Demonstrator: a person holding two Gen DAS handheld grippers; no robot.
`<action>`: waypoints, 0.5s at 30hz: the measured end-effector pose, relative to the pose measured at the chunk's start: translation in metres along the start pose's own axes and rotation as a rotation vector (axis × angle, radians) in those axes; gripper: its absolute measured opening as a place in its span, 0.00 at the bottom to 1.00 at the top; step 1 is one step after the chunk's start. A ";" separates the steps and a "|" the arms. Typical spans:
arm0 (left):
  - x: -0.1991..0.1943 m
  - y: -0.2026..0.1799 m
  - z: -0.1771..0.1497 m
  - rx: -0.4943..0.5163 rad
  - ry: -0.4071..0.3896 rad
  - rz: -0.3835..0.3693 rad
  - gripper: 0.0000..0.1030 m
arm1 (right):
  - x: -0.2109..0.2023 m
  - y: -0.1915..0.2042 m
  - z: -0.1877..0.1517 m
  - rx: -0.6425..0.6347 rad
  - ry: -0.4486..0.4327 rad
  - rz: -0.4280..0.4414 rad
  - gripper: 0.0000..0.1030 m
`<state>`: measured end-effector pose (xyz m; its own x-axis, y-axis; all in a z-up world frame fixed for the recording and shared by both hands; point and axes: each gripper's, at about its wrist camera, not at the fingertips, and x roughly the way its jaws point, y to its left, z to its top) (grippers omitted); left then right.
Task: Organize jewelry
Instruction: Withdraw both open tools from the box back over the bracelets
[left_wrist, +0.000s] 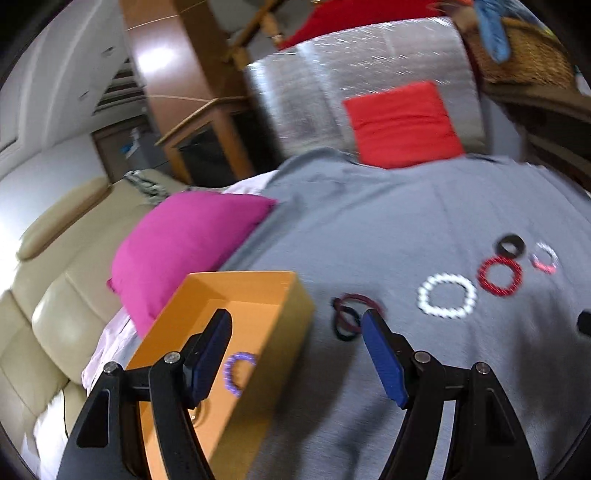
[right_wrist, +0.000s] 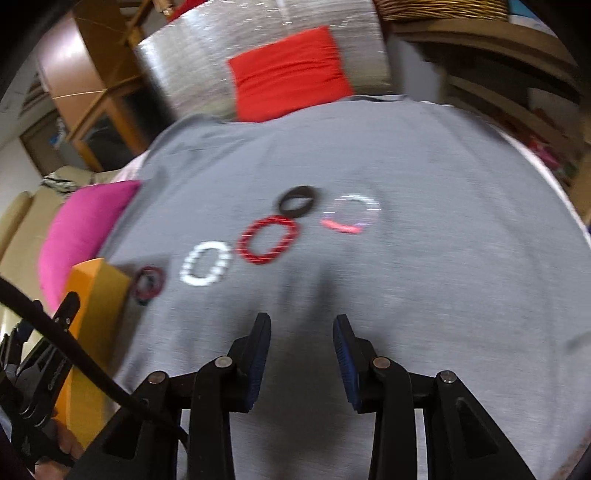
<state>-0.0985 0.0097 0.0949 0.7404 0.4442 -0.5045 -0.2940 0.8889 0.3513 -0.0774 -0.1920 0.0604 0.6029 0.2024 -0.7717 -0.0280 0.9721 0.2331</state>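
The left gripper (left_wrist: 295, 325) is held with its fingers spread wide and empty, above the edge of an orange box (left_wrist: 280, 295) where a purple bracelet (left_wrist: 238, 373) lies. The right gripper (right_wrist: 302, 334) is parted too, with nothing between. On the grey cloth (right_wrist: 406, 277), white (right_wrist: 206, 263), red (right_wrist: 267, 240), black (right_wrist: 297, 201) and pink-and-clear (right_wrist: 351, 214) bracelets are laid out, with thin dark bands (left_wrist: 349, 314) beside the box.

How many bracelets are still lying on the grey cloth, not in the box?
5: dark thin bands nearest the orange box, then white, red, black, pink-and-clear. Others may be out of view.
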 end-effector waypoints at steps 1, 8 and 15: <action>-0.001 -0.004 -0.001 0.012 -0.002 -0.005 0.72 | -0.004 -0.007 0.000 0.008 0.001 -0.020 0.37; -0.004 -0.018 -0.005 0.038 0.015 -0.042 0.72 | -0.026 -0.044 0.002 0.051 0.002 -0.115 0.37; 0.001 -0.023 -0.008 0.051 0.032 -0.052 0.72 | -0.030 -0.050 0.014 0.036 0.003 -0.152 0.37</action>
<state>-0.0959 -0.0097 0.0804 0.7337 0.4016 -0.5481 -0.2235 0.9044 0.3634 -0.0832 -0.2484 0.0801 0.5960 0.0535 -0.8012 0.0925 0.9866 0.1347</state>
